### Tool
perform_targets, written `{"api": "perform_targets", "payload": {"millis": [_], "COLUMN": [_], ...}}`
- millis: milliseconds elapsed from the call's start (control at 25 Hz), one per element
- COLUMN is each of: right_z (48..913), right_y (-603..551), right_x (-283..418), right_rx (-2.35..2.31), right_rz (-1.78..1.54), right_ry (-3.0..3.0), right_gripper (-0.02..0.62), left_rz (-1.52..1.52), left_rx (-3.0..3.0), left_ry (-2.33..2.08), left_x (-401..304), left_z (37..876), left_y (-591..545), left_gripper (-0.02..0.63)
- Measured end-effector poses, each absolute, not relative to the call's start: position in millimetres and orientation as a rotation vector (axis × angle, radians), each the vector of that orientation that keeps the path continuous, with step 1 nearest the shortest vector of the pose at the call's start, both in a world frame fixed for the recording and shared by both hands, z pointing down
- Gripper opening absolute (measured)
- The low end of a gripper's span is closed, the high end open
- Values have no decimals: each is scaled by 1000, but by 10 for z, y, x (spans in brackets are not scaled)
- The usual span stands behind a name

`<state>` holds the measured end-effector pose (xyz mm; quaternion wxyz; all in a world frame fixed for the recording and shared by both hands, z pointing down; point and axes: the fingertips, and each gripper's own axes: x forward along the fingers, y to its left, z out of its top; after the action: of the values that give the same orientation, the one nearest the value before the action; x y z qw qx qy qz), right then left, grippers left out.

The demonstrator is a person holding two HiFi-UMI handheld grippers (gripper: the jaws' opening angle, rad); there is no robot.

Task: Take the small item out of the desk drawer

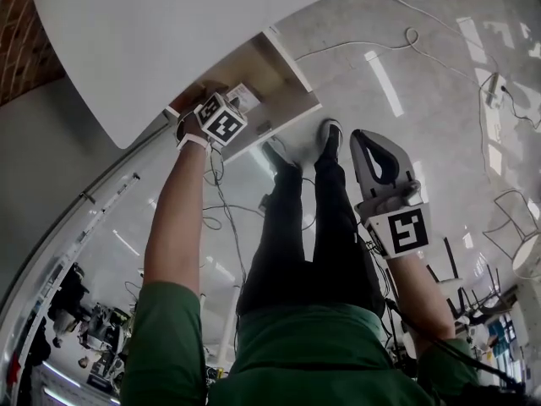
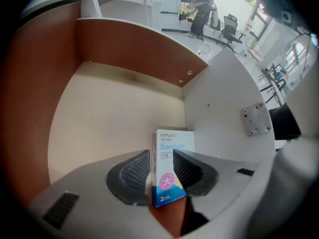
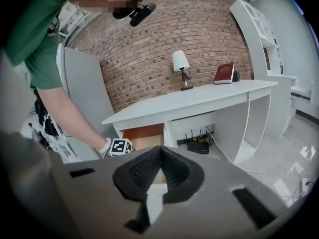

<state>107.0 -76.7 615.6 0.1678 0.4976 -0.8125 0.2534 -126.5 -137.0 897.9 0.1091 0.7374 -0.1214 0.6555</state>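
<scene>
I am holding the left tongs point(image 2: 161, 152) straight down into the open drawer point(image 2: 107, 118), and their jaws are standing wide with the small bandage box point(image 2: 169, 185) between the pads. The pads are sitting close on either side of it, but I am not seeing them press (so I am calling it a straddle, not a grip). The box is standing on end on the pale drawer floor, just beside the white side wall point(image 2: 219, 103), which is crowding the right-hand pad. The brown back wall point(image 2: 134, 49) is rising a little beyond it. A small metal plate point(image 2: 254, 118) is screwed to the outer face of that side wall. From the head view I am seeing the drawer sticking out from under the white desk point(image 1: 161, 32), with my shoes point(image 1: 329, 134) on the shiny floor near it and loose cables point(image 1: 407, 37) trailing across the floor. The right tongs point(image 3: 159, 151) are hanging well back from the desk, jaws closed on nothing and aimed at the drawer from a distance. Their view is taking in a lamp point(image 3: 180, 63) and a red book point(image 3: 224, 73) on the desk top, a brick wall point(image 3: 164, 31) behind, and a black device with aerials point(image 3: 199, 145) on the floor under the desk.
</scene>
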Motion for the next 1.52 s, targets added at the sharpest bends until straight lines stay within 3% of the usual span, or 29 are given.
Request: {"api": "perform_targets", "payload": {"millis": [440, 1000, 1520], "right_z": [6207, 6176, 6078], "right_y": [-851, -830, -752], "right_x": [1023, 951, 700], "right_rx": [1383, 1340, 1285], "right_rz": [705, 703, 686], "right_ry": [-2307, -2314, -2356], "right_gripper": [3, 3, 3], "left_rz": [1926, 1947, 1873], "left_rx": [2145, 2205, 2316], "left_ry": [-331, -364, -504], "left_x": [-1304, -1247, -1156], "left_z": [9112, 8960, 8742], "left_y": [-1353, -1310, -1232], "left_gripper": [135, 48, 30]}}
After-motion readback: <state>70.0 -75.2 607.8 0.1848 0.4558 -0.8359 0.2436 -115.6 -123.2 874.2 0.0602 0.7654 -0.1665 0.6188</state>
